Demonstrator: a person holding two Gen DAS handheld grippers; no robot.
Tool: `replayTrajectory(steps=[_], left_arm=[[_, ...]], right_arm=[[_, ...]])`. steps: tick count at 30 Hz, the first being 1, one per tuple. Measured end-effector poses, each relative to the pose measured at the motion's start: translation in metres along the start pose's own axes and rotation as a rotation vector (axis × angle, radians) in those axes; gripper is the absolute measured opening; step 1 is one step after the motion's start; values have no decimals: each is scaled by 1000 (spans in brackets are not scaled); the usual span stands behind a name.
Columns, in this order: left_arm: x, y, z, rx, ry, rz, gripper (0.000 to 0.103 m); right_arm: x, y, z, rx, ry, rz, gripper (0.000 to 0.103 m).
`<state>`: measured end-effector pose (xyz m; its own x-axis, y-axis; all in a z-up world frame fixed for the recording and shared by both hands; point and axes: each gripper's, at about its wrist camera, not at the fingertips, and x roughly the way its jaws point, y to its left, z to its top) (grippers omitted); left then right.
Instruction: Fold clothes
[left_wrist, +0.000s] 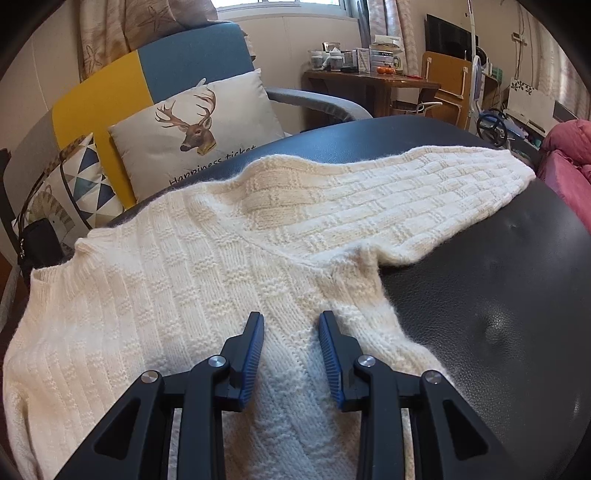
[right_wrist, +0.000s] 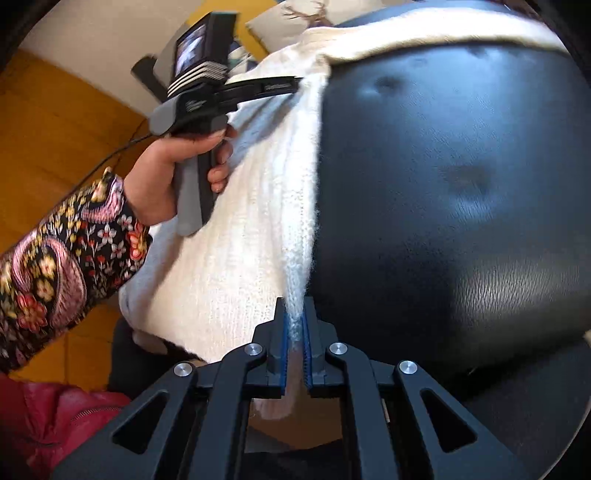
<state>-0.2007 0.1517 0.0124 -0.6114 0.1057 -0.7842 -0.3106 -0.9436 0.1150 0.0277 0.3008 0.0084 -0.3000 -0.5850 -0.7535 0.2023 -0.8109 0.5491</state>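
Note:
A cream knitted sweater (left_wrist: 184, 277) lies spread on a black padded leather surface (left_wrist: 498, 295), one sleeve (left_wrist: 406, 184) stretched out to the far right. My left gripper (left_wrist: 290, 317) stands open just above the knit near the armpit, with the fabric lying flat under the gap between its blue pads. In the right wrist view my right gripper (right_wrist: 294, 306) is shut on the sweater's (right_wrist: 236, 266) near side edge, a narrow ridge of knit pinched between the pads. A hand (right_wrist: 166, 177) in a floral sleeve holds the left tool over the sweater's left part.
A deer-print cushion (left_wrist: 195, 136) and a triangle-print cushion (left_wrist: 74, 181) lean on a blue and yellow chair behind the surface. Pink bedding (left_wrist: 569, 166) lies at the right edge. A cluttered wooden desk (left_wrist: 369, 81) stands far back. A red jacket (right_wrist: 55, 417) is at the lower left.

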Motion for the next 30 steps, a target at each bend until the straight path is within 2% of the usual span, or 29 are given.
replayTrajectory(steps=[1, 3, 7, 9, 11, 13, 15, 18, 23, 26, 30], left_arm=[[0, 1, 0, -7, 0, -7, 31], [-1, 5, -1, -23, 1, -25, 31], [-4, 15, -2, -67, 9, -70, 31], [-8, 20, -4, -91, 19, -92, 31], [-18, 27, -12, -133, 38, -109, 31], [-29, 29, -23, -162, 52, -167, 31], [-41, 24, -36, -183, 49, -236, 31], [-58, 4, -52, -139, 24, -324, 31], [-69, -23, -72, -80, 0, -410, 31], [-68, -23, -74, -98, -8, -420, 31], [-69, -20, -77, -122, -19, -438, 31]], right_arm=[[-3, 4, 3, -16, -10, -22, 10], [-19, 8, 15, -38, -85, -41, 11], [-43, 19, 67, -89, -266, -59, 11], [-27, 25, 105, -111, -267, -142, 11], [-4, 27, 141, -136, -254, -177, 11], [18, 26, 172, -148, -237, -202, 11], [33, 22, 197, -149, -220, -170, 11], [56, 16, 227, -144, -184, -161, 11], [76, 14, 239, -185, -140, -218, 11], [88, 11, 245, -221, -116, -259, 11], [102, -2, 254, -216, -100, -330, 0]])
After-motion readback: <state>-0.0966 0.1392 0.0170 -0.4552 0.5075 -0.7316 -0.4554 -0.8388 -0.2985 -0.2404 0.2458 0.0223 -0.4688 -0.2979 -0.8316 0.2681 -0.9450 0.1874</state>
